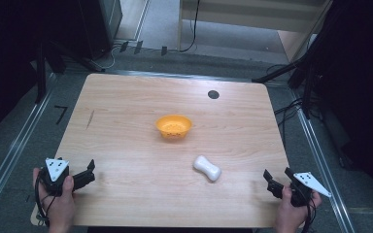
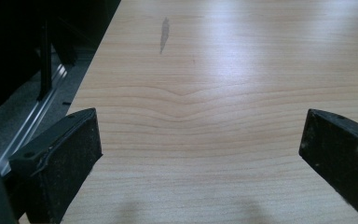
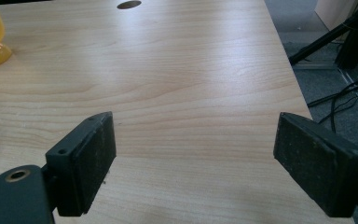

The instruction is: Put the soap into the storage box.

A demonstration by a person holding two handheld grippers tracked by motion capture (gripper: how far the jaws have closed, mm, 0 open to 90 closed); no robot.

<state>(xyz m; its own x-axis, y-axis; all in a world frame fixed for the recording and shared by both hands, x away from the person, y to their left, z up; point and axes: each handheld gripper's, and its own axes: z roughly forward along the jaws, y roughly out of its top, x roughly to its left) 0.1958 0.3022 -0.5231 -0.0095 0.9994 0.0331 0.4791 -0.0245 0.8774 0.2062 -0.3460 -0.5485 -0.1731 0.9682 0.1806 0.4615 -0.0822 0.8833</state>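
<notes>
— Near the middle of the desk (image 1: 126,111) sits the orange bowl (image 1: 174,126). See the white bone-shaped piece (image 1: 207,168)?
— Yes, lying just off the bowl, toward the person's right hand.
— And the tools?
— Left tool (image 1: 88,173) sits well off the bowl at the near left corner, jaws spread, holding nothing. Right tool (image 1: 277,180) is at the near right edge, jaws apart too.
</notes>
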